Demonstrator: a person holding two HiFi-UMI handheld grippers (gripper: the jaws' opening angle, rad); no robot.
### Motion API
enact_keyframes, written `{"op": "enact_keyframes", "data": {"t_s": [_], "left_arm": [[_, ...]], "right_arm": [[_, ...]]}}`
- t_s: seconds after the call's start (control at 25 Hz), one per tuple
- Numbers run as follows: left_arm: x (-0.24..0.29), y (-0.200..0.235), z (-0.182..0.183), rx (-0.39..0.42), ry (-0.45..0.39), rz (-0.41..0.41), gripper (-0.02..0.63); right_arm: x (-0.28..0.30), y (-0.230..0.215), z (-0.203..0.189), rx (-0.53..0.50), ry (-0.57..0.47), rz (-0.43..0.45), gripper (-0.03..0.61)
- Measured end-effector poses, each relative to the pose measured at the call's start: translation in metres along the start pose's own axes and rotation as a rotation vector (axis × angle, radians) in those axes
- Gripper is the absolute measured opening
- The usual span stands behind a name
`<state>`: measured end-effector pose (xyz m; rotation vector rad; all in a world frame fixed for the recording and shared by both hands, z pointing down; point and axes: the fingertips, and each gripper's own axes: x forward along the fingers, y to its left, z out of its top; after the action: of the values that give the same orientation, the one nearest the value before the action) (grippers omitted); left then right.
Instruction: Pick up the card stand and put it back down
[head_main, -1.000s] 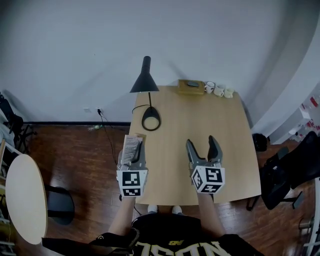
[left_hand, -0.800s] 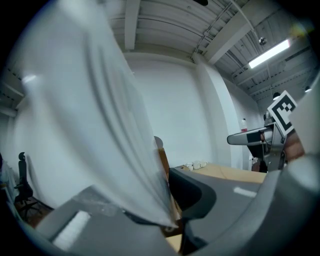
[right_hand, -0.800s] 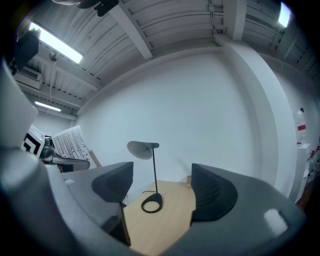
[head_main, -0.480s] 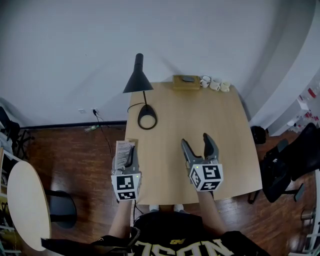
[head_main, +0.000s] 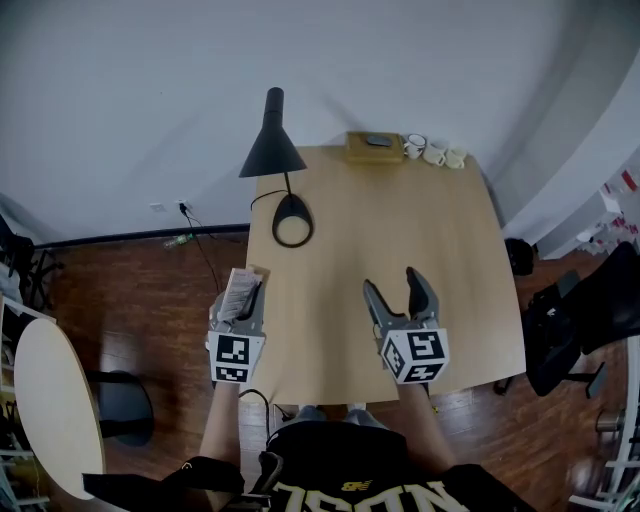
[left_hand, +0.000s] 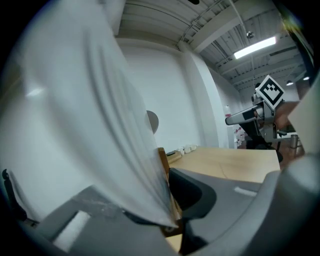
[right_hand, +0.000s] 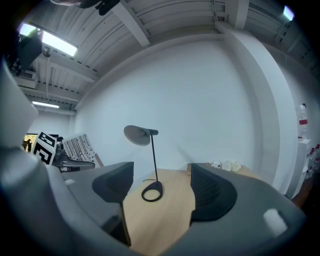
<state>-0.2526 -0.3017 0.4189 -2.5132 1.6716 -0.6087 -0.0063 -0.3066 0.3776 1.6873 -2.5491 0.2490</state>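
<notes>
The card stand (head_main: 239, 289), a white printed card in a small wooden base, is held in the air by my left gripper (head_main: 245, 298), which is shut on it. In the head view it hangs just past the left edge of the wooden table (head_main: 400, 230), over the floor. The left gripper view is mostly filled by the white card (left_hand: 100, 125), with the wooden base (left_hand: 164, 165) pinched between the jaws. My right gripper (head_main: 393, 285) hovers open over the table's front part with nothing between its fingers. The right gripper view shows the card stand (right_hand: 77, 147) at far left.
A black desk lamp (head_main: 275, 150) stands at the table's back left, its round base (head_main: 290, 220) on the top. A small wooden box (head_main: 375, 145) and white cups (head_main: 435, 153) sit at the back edge. A round white table (head_main: 50, 400) is left, a black chair (head_main: 570, 340) right.
My left gripper has carried the card stand to the left, from above the table's left edge to over the floor. The right gripper has stayed about where it was, still open.
</notes>
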Motion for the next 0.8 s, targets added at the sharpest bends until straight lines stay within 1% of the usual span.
{"op": "enact_keyframes", "data": {"t_s": [0.08,0.2,0.32,0.48,0.6,0.72,0.8], "left_arm": [[0.012,0.005,-0.015,0.004,0.031,-0.054,0.057],[0.033,0.009,-0.042,-0.015,0.081,-0.146,0.057],[0.051,0.015,-0.064,-0.015,0.117,-0.206,0.057],[0.077,0.014,-0.097,0.033,0.158,-0.293,0.057],[0.097,0.0,-0.117,0.06,0.171,-0.381,0.057],[0.127,-0.027,-0.129,0.076,0.16,-0.487,0.056],[0.151,-0.044,-0.136,0.088,0.168,-0.55,0.055]], "right_arm": [[0.004,-0.001,-0.013,0.002,0.033,-0.004,0.356],[0.01,-0.001,-0.036,-0.005,0.093,-0.007,0.356],[0.015,0.002,-0.055,0.017,0.131,-0.01,0.356],[0.021,0.008,-0.085,0.027,0.174,-0.012,0.355],[0.022,0.009,-0.11,0.051,0.205,-0.023,0.356],[0.021,0.005,-0.133,0.073,0.227,-0.049,0.356],[0.02,0.0,-0.146,0.081,0.237,-0.066,0.356]]}}
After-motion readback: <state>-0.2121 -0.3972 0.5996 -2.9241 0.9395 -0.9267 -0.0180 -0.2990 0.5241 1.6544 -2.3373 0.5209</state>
